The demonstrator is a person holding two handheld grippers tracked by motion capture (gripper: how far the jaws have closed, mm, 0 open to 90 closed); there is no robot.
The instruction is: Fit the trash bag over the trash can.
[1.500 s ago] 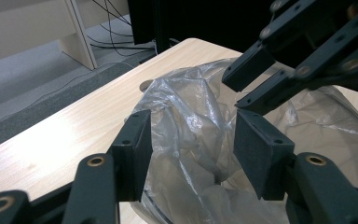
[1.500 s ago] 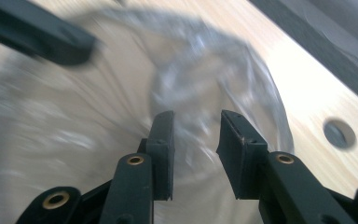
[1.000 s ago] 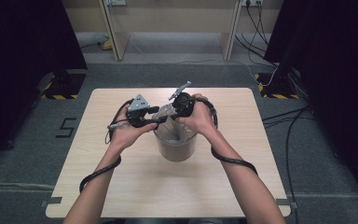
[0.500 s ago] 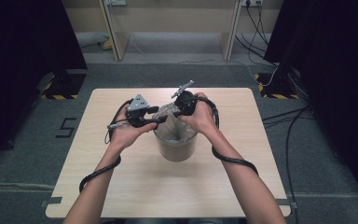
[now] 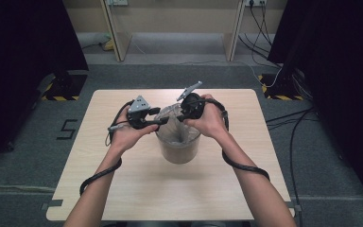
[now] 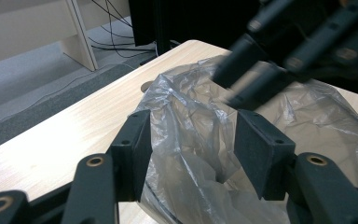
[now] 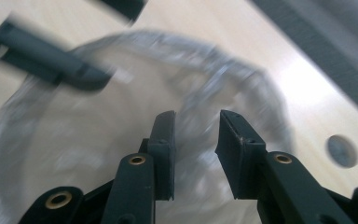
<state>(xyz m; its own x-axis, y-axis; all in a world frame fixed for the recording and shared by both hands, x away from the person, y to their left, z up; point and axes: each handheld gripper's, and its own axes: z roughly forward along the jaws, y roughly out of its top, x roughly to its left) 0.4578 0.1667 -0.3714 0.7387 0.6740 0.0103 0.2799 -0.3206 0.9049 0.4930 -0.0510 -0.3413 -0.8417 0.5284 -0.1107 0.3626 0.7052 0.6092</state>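
Wooden worktop (image 5: 137, 189), grey bin (image 5: 177, 149) at centre, clear plastic bag (image 5: 172, 124) bunched at its mouth. Left hand-held gripper (image 5: 163, 121) at bin's left rim, jaws pointing toward bag. Right hand-held gripper (image 5: 182, 113) opposite, at far right rim, just across bag. Cables trail back along both forearms.

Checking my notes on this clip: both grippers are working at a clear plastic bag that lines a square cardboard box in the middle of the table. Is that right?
Not quite. The clear plastic bag lines a round bucket, not a square cardboard box; the high view shows its curved wall. The rest holds: the left gripper and right gripper are both at the bag, mid-table.
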